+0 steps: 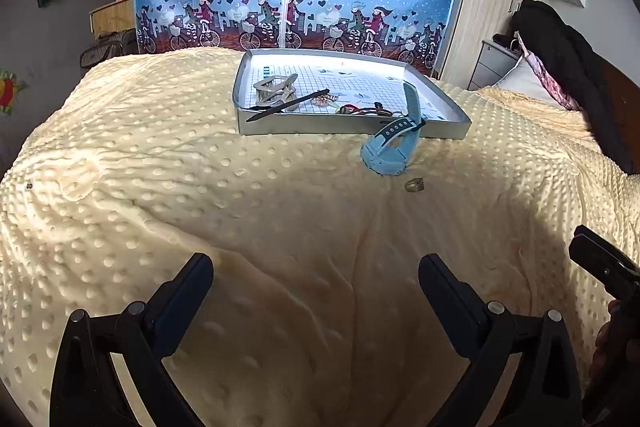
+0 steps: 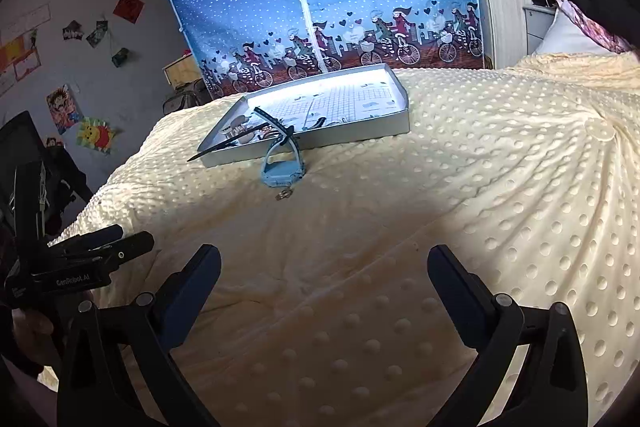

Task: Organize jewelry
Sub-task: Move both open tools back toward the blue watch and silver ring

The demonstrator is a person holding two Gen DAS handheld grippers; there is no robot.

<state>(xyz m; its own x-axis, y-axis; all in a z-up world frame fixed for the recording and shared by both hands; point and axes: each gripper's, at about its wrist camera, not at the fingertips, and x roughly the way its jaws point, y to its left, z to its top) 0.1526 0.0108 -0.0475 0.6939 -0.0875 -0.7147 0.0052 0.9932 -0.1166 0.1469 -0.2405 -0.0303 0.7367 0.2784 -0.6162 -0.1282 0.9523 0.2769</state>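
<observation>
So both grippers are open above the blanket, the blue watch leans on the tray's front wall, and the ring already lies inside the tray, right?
Not quite: the ring is not inside the tray. It lies on the blanket, just in front of the blue watch, as the left wrist view shows. The rest holds: the left gripper and right gripper are open, and the watch leans on the tray's front wall.

ring (image 1: 414, 185) too small to make out, tray (image 1: 352, 129) clutter indistinct, watch (image 1: 394, 147) face hidden

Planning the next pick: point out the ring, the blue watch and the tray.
ring (image 1: 414, 185), left wrist view, on its band.
blue watch (image 1: 386, 157), left wrist view, on its case.
tray (image 2: 320, 143), right wrist view, on its near wall.
</observation>
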